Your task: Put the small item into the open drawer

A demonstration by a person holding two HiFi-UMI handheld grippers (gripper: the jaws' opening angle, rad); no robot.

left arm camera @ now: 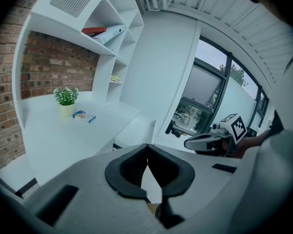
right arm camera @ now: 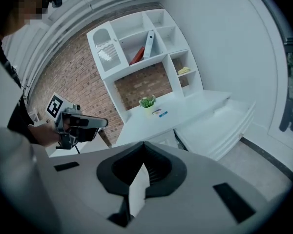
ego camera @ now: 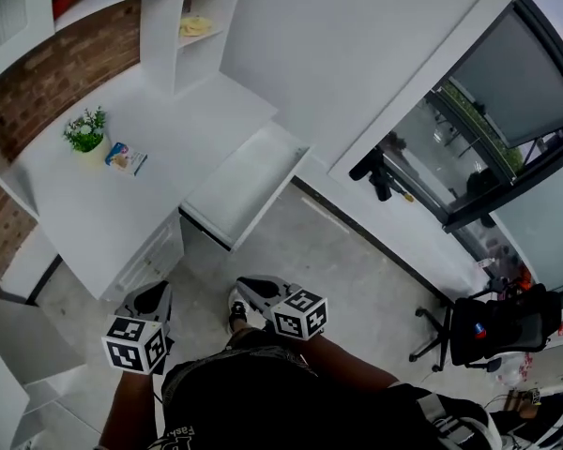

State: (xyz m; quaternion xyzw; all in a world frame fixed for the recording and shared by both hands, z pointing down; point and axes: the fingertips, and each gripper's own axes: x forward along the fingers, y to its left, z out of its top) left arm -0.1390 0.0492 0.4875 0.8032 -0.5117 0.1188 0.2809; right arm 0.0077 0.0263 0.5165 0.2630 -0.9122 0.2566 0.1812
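A small blue and white box (ego camera: 126, 157) lies on the white desk (ego camera: 94, 204) beside a potted plant (ego camera: 86, 134). The same box (left arm camera: 83, 116) shows in the left gripper view, and the box (right arm camera: 159, 113) is small in the right gripper view. An open white drawer (ego camera: 247, 181) juts from the desk's right end and looks empty. My left gripper (ego camera: 148, 300) and right gripper (ego camera: 255, 291) hang low near my body, well short of the desk. Both are shut with nothing between the jaws: the left gripper (left arm camera: 147, 147) and the right gripper (right arm camera: 144, 146).
White shelves above the desk hold a yellow object (ego camera: 195, 26) and a red folder (left arm camera: 94, 31). Shut drawer fronts (ego camera: 150, 251) sit under the desk. A black office chair (ego camera: 479, 331) stands at the right by the window. Grey floor lies between me and the drawer.
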